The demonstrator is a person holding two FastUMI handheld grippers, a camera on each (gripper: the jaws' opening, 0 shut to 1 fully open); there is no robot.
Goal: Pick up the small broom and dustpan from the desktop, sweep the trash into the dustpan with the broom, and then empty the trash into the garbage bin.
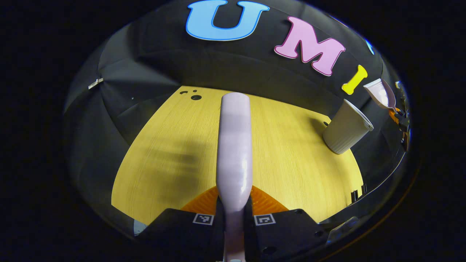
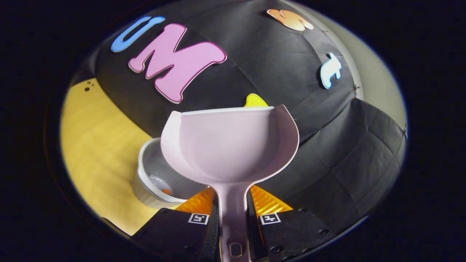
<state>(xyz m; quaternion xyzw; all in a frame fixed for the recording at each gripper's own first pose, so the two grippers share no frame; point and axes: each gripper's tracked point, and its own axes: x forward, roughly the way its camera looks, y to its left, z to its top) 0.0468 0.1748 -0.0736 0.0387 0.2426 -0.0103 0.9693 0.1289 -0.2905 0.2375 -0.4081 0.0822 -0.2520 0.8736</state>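
Yellow wood grain covers the counter (image 1: 174, 145) in the left gripper view, and at about ten o'clock on it there are a few small dark holes (image 1: 196, 97) near the far edge. In the middle of this view the left tongs (image 1: 234, 213) are pinching the pale lilac broom (image 1: 235, 145) by its handle; both fingers press on it, and the broom reaches straight ahead toward twelve o'clock, above the counter. At about three o'clock stands the garbage bin (image 1: 346, 128), a pale ribbed cup-shaped container on the counter near the black cloth wall. Just beyond it, toward two o'clock, the dustpan (image 1: 378, 93) is seen in the air, with the right tongs (image 1: 398, 116) holding it from behind (small and near the edge here, so the grip itself is hard to read).

In the right gripper view the counter (image 2: 94, 145) lies at nine o'clock. The garbage bin (image 2: 153, 185) is at about seven o'clock, partly under the dustpan, and inside it I see a small orange bit of trash (image 2: 166, 191) at the bottom. The dustpan (image 2: 229, 145) stands in the centre, pale lilac, its open scoop facing the camera and its front edge at twelve o'clock. The right tongs (image 2: 235, 218) are closed on its handle from both sides.
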